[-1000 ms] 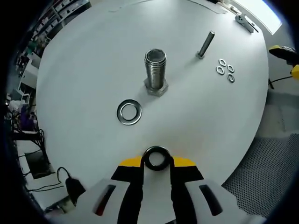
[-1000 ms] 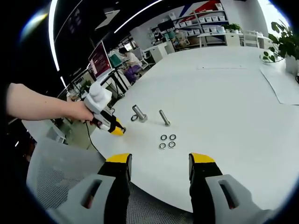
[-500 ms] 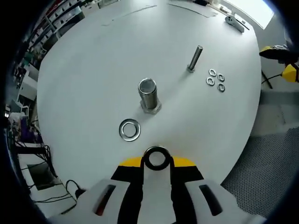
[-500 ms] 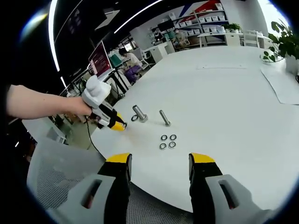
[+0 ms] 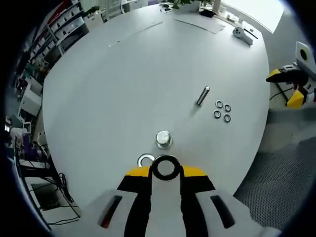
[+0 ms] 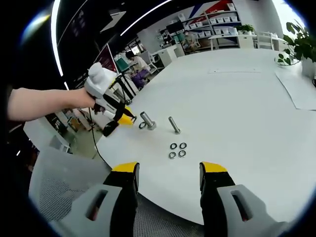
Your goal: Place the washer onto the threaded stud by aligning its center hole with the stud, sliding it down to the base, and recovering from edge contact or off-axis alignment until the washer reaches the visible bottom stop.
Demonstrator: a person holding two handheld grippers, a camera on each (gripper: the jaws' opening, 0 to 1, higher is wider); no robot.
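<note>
The left gripper [image 5: 166, 168] is clamped on a washer [image 5: 165, 167], held above the table [image 5: 123, 79] with the thick stud [image 5: 163, 139] just past it at twelve o'clock. A second washer [image 5: 144, 159] lies beside the stud's base at about seven o'clock. The right gripper [image 6: 168, 173] hangs with its jaws spread and empty at the table's edge, four small washers [image 6: 177, 150] ahead of it.

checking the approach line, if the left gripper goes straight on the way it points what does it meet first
Probably the big stud: the left gripper, shut on a washer, points just over it. A loose washer lies on the table slightly left of that line. Depth is unclear.
</note>
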